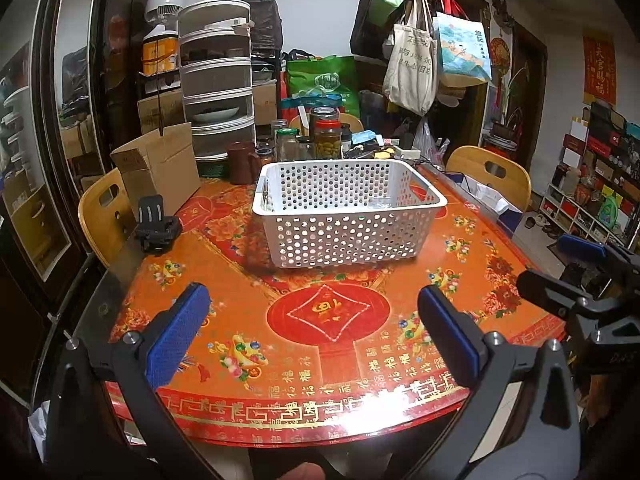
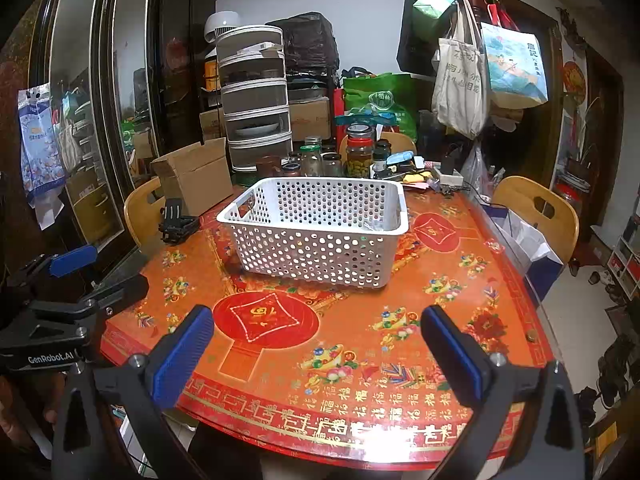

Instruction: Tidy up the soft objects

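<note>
**Entry — table scene, opening stage of sorting**

- Basket (image 1: 348,216): white, perforated, rectangular; stands upright on the red-and-orange patterned table (image 1: 328,352), centre of the left wrist view, slightly left of centre in the right wrist view. Contents: something small and pale or clear lies near its right inner corner, too indistinct to name; otherwise it looks bare.
- Left gripper (image 1: 314,328): blue pads spread wide, nothing between them; hovers over the near table edge at the bottom of the frame, well apart from the basket, which lies straight ahead above it in the frame.
- Right gripper (image 2: 316,340): likewise wide and holding nothing, low in its own frame; the basket sits ahead and a little to the left, well apart.
- Soft objects: none identifiable on the open tabletop in either view.
- Other stock: cardboard box (image 1: 160,168) at upper left of the table; jars (image 1: 316,136) along the far edge, behind the basket; black clamp-like device (image 1: 156,228) at left.

Step in hand, by judgement — the start: both tools idle, nothing gathered. The next move calls for locating a soft item, probably outside these views, and closing gently on it before carrying it to the basket.
</note>
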`<state>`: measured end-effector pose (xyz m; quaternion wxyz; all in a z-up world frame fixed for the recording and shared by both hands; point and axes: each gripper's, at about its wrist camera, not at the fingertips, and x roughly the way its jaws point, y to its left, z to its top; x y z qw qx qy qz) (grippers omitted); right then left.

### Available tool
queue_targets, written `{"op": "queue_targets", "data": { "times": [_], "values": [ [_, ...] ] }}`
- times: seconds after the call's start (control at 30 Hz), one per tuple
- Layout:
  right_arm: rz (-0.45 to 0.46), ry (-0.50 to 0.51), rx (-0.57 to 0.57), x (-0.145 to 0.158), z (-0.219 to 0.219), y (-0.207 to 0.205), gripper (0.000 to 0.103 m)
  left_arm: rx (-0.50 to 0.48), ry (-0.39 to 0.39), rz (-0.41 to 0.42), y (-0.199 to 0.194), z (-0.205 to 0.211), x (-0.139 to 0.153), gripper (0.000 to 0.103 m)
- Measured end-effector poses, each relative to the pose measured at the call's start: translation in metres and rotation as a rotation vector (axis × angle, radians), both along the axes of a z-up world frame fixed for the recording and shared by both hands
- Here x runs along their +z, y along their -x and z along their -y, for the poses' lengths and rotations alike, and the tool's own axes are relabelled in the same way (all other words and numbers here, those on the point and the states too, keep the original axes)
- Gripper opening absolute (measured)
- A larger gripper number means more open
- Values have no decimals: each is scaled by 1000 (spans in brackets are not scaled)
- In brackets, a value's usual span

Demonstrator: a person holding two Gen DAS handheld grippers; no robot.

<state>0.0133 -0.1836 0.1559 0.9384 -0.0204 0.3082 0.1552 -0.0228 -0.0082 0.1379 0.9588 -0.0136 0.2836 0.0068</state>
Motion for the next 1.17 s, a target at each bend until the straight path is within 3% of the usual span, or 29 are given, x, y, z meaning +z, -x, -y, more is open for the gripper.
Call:
{"op": "queue_targets", "data": {
  "times": [1.17],
  "values": [
    [0, 1, 2, -1, -1, 1, 103, -24, -18, 1, 4, 8, -8, 103]
  ]
}}
